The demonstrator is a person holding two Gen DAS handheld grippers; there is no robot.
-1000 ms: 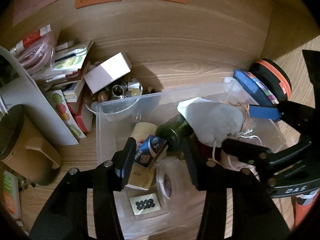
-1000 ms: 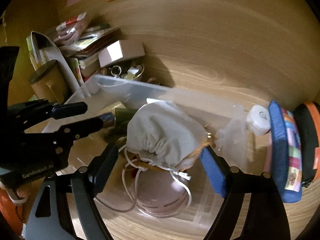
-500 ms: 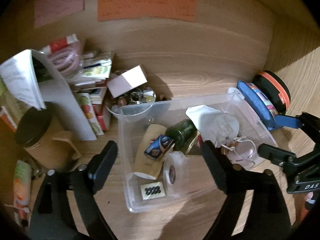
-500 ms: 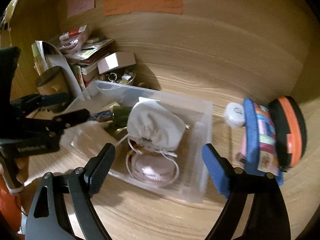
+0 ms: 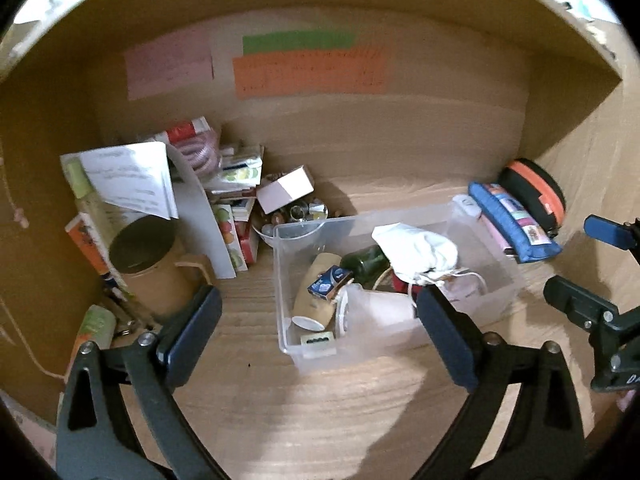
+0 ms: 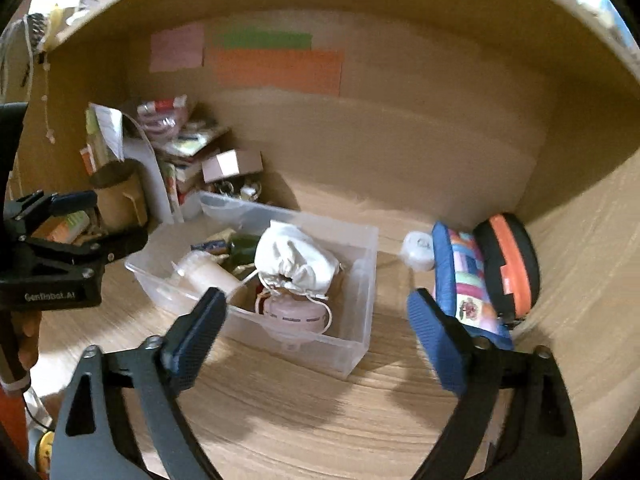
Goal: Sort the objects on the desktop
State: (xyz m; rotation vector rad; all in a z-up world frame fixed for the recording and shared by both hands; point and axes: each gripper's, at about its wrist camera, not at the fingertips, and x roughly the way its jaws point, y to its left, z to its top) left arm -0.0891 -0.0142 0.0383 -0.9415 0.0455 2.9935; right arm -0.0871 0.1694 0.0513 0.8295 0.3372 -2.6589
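Note:
A clear plastic bin point(image 5: 400, 344) stands on the wooden desk. In it lie a white drawstring pouch point(image 5: 416, 252), a green bottle point(image 5: 366, 264), a small blue box point(image 5: 328, 282), a tape roll point(image 5: 376, 312) and a pink round item point(image 6: 296, 312). My left gripper point(image 5: 318, 312) hovers in front of and above the bin, its jaws opening and gripping nothing. My right gripper point(image 6: 318, 308) hangs the same way at the bin's right, jaws opening and empty. Each also shows in the other's view: the right gripper point(image 5: 588, 262) and the left gripper point(image 6: 104, 220).
A blue patterned pencil case point(image 5: 512, 220), an orange and black case point(image 5: 536, 192) and a white round item point(image 6: 418, 248) lie right of the bin. At the back left are a lidded brown mug point(image 5: 148, 264), stacked books and packets point(image 5: 236, 184) and a small white box point(image 5: 286, 188). Sticky notes point(image 5: 312, 70) hang on the back wall.
Both grippers pulled back and up from the bin and spread wide. The left let go of the small blue box and the right released the white pouch; both rest in the bin.

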